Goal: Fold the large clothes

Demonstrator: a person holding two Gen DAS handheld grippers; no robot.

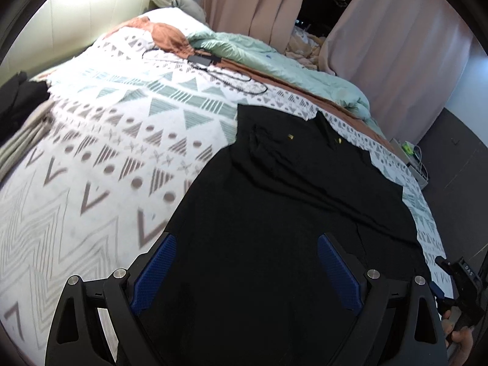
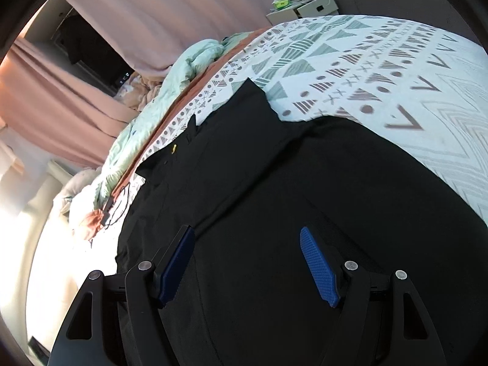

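- Left gripper spread wide, pinching nothing; right gripper spread too.
- Black shirt cut off at 6 o'clock.
- Patterned bed cover beneath, pink curtains at 12 o'clock.

Strong fisheye bending and dark corner vignettes mark both views; glare whitens the headboard, motion blur smears the patterned bedspread, and the black garment loses detail.
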